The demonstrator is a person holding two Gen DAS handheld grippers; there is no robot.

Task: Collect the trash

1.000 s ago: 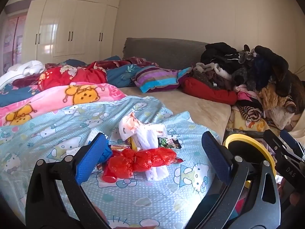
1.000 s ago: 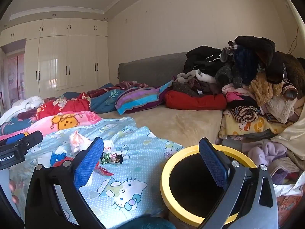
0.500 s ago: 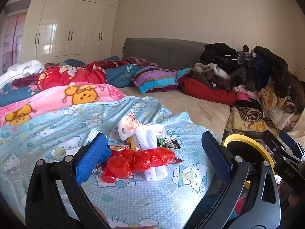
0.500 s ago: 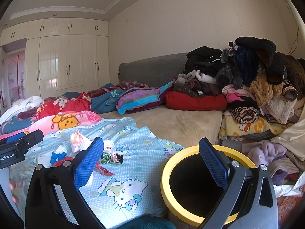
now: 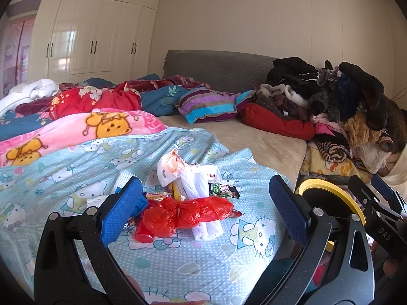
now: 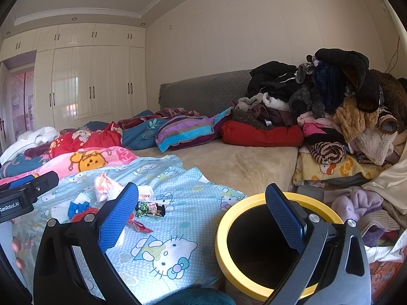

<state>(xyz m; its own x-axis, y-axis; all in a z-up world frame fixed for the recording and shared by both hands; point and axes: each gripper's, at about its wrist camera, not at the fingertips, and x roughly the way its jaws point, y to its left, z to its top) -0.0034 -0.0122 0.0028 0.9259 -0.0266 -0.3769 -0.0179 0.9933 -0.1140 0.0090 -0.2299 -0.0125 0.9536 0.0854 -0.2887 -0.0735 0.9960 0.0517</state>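
Left wrist view: almost nothing has changed in the last second, only a slight drift, so collection has not yet begun. The left gripper [image 5: 203, 203] hovers with jaws wide apart and empty. The trash pile [image 5: 188, 198], red plastic bag [image 5: 185, 214] in front, lies on the blue blanket [image 5: 76, 167] between the 2 fingers but farther ahead, untouched.

Right wrist view: equally steady. The right gripper [image 6: 201, 216] is spread open, holding nothing, its right finger over the yellow-rimmed bin [image 6: 267, 251]. The trash sits well left of it, near the left finger.
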